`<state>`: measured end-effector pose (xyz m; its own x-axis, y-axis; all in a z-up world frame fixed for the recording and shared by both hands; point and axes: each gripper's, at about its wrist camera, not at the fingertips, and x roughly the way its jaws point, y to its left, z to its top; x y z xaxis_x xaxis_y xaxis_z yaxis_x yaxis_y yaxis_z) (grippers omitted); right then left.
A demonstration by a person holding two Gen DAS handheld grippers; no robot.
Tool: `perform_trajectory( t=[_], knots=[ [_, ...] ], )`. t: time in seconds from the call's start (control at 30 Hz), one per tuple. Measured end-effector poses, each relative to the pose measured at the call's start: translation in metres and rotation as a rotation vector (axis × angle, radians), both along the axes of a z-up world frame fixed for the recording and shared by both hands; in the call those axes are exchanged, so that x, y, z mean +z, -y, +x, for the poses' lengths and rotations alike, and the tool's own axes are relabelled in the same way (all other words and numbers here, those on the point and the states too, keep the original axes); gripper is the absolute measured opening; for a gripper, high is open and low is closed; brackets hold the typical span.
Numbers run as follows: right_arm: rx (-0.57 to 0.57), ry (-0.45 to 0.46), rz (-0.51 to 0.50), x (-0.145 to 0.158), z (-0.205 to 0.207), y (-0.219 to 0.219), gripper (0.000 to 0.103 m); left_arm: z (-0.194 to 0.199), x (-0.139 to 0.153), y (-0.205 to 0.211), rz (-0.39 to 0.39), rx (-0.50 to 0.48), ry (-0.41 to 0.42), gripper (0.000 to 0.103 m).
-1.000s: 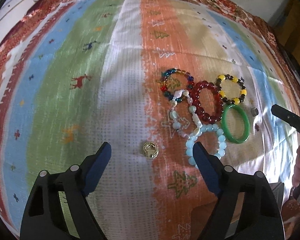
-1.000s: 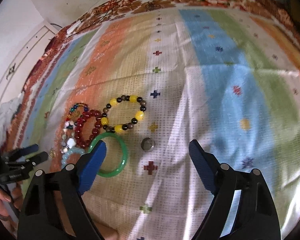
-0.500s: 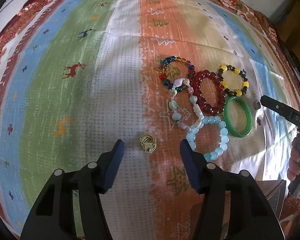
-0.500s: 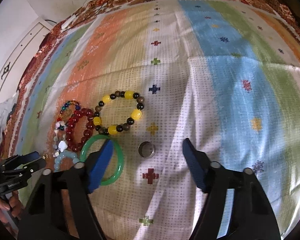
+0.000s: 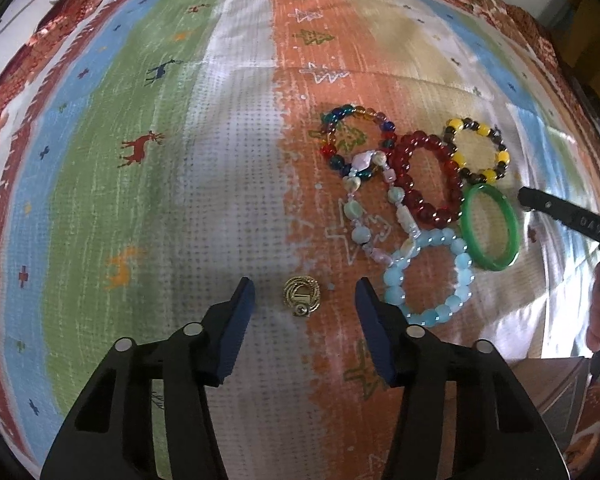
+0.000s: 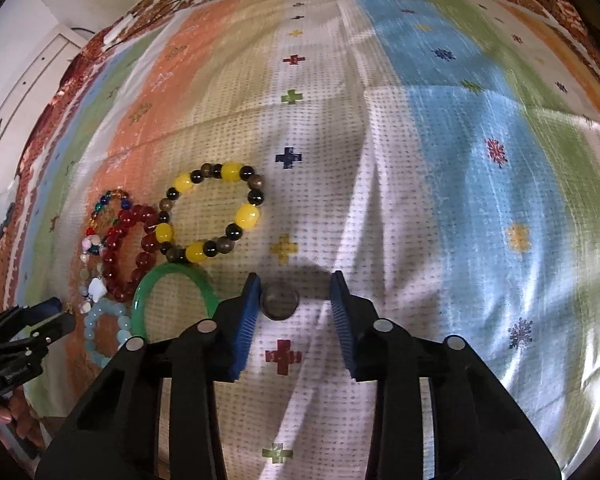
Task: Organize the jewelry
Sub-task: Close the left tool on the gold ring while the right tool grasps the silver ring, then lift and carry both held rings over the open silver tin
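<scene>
We see the left gripper spread, a gold brooch between its fingers at lower centre, untouched. The right gripper is also spread around a silver ring, near its left finger. Bracelets cluster at centre right on the striped cloth

The cloth was striped orange, white, green and blue, with small deer, trees and crosses. Beside the solid green bangle lay dark red beads, yellow-and-black beads, pale blue beads; the blurred ring looked grey.
</scene>
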<state>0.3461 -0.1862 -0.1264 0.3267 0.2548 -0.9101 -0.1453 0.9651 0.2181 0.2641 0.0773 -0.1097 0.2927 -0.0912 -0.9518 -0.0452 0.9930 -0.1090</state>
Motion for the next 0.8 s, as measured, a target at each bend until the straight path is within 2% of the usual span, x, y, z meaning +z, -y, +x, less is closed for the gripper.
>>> perform_trajectory(
  t=[0.13, 0.17, 0.23, 0.3, 0.47, 0.8],
  knots=[
    [-0.003, -0.009, -0.007, -0.0007, 0.0011, 0.0022, 0.028, 0.0024, -0.0036, 0.0032, 0.038, -0.007, -0.005, 0.043],
    [-0.004, -0.012, -0.006, -0.0010, 0.0011, 0.0031, 0.025, 0.0035, -0.0043, 0.0044, 0.054, -0.008, -0.004, 0.036],
    [-0.007, -0.017, 0.000, -0.0015, 0.0009, 0.0058, 0.022, 0.0060, -0.0054, 0.0062, 0.070, -0.010, -0.004, 0.032],
    [-0.010, -0.022, 0.006, -0.0019, 0.0009, 0.0070, 0.020, 0.0056, -0.0052, 0.0076, 0.067, -0.016, -0.005, 0.022],
    [-0.005, -0.022, 0.000, -0.0006, -0.0003, 0.0070, 0.020, 0.0061, -0.0060, 0.0066, 0.054, -0.011, -0.013, 0.017],
    [-0.005, -0.028, 0.012, 0.0022, -0.0032, 0.0087, 0.019, 0.0064, -0.0056, 0.0032, 0.018, -0.006, -0.018, 0.016]
  ],
)
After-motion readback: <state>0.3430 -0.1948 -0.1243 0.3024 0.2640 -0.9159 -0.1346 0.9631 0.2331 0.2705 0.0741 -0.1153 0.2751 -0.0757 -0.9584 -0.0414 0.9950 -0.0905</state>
